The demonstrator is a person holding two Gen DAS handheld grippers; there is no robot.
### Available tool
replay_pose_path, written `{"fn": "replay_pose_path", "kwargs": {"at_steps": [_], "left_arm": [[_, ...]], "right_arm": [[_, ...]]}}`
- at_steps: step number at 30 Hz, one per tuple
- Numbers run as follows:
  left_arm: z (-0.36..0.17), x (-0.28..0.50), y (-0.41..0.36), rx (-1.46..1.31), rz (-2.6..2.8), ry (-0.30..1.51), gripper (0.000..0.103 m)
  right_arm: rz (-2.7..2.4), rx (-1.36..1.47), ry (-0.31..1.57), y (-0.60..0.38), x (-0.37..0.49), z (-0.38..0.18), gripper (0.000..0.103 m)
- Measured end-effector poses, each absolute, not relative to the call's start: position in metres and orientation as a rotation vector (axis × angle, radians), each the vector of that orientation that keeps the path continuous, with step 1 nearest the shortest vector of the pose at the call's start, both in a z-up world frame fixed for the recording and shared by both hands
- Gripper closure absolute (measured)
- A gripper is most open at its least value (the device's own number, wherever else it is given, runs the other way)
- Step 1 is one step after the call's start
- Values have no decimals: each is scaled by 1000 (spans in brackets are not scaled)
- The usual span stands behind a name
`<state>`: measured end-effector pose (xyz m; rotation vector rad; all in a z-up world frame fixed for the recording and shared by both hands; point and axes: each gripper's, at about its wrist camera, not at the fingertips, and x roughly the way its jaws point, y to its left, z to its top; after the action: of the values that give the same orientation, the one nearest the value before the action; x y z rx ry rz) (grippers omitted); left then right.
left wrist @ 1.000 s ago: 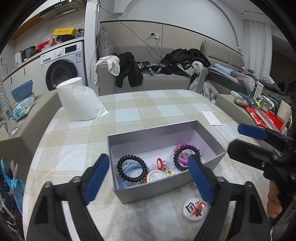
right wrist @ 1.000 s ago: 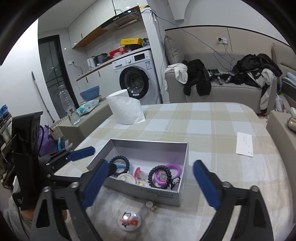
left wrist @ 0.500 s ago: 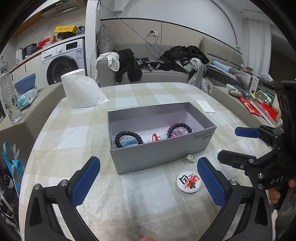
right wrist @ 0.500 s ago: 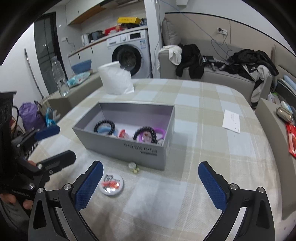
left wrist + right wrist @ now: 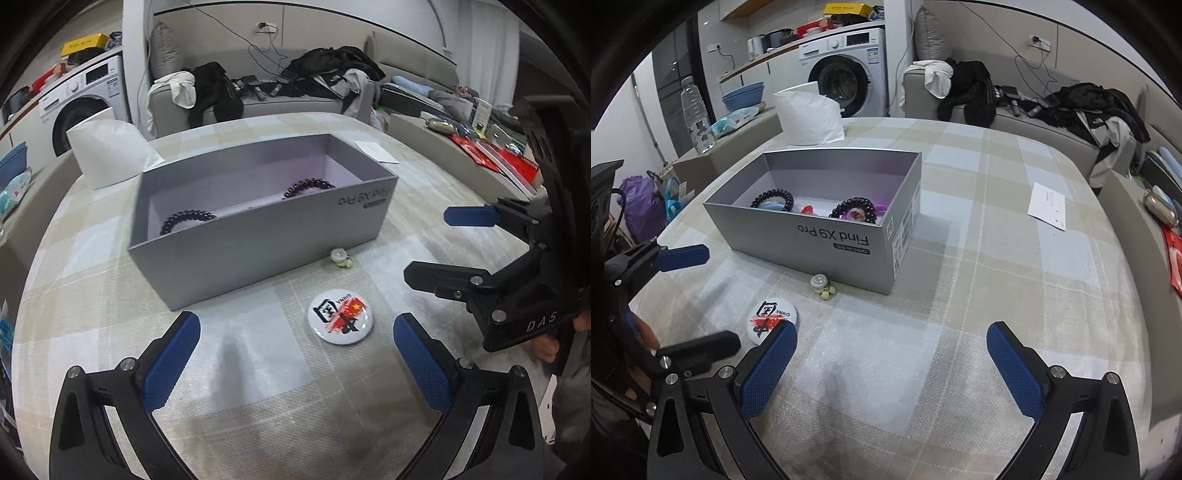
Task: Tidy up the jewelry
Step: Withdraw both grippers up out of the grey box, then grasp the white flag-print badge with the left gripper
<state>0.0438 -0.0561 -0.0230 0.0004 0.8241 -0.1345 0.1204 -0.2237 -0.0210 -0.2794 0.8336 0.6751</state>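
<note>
Left wrist view: my left gripper (image 5: 295,354) sits low in the frame, fingers spread wide and empty, hovering over the checked tablecloth (image 5: 92,295). The round badge (image 5: 342,316) lies just ahead, right of centre, with a small bead charm (image 5: 340,257) beyond it against the wall of the grey box (image 5: 258,240) — both outside it, so I judge they are what is left to collect. Beaded bracelets (image 5: 308,185) already lie inside.

Right wrist view: my right gripper (image 5: 891,363) is likewise spread and carrying nothing, at the bottom. The badge peeks past its left finger; the charm sits centre-left, near the box front — I would take the badge first.
</note>
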Motion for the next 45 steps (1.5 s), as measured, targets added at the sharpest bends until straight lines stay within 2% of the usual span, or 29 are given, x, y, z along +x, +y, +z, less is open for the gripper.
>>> {"fn": "replay_pose_path", "kwargs": {"at_steps": [3, 6, 8, 10, 15, 19, 22, 38, 40, 42, 45], "left_arm": [[-23, 43, -59, 12, -170, 825, 2], [-23, 44, -63, 23, -196, 832, 9], [-25, 47, -65, 27, -209, 846, 21], [-27, 50, -67, 32, -213, 863, 29], [-30, 54, -70, 44, -222, 890, 39], [-31, 56, -72, 60, -219, 901, 52], [-30, 55, -71, 60, -216, 895, 66], [-13, 43, -52, -16, -164, 777, 66], [-10, 41, -49, -20, -149, 756, 66], [-8, 40, -46, -26, -139, 737, 66], [-5, 40, -43, -30, -132, 721, 66]], "right_arm": [[671, -286, 843, -223, 122, -23, 0], [670, -285, 847, -223, 123, -24, 0], [670, -286, 849, -223, 122, -24, 0], [670, -285, 851, -224, 123, -24, 0], [673, -282, 849, -225, 123, -23, 0], [678, -282, 854, -224, 123, -23, 0], [684, -288, 858, -223, 122, -25, 0], [728, -259, 847, -219, 117, -23, 0], [756, -242, 847, -218, 115, -22, 6], [790, -233, 855, -214, 113, -22, 24], [821, -240, 857, -206, 110, -23, 36]]}}
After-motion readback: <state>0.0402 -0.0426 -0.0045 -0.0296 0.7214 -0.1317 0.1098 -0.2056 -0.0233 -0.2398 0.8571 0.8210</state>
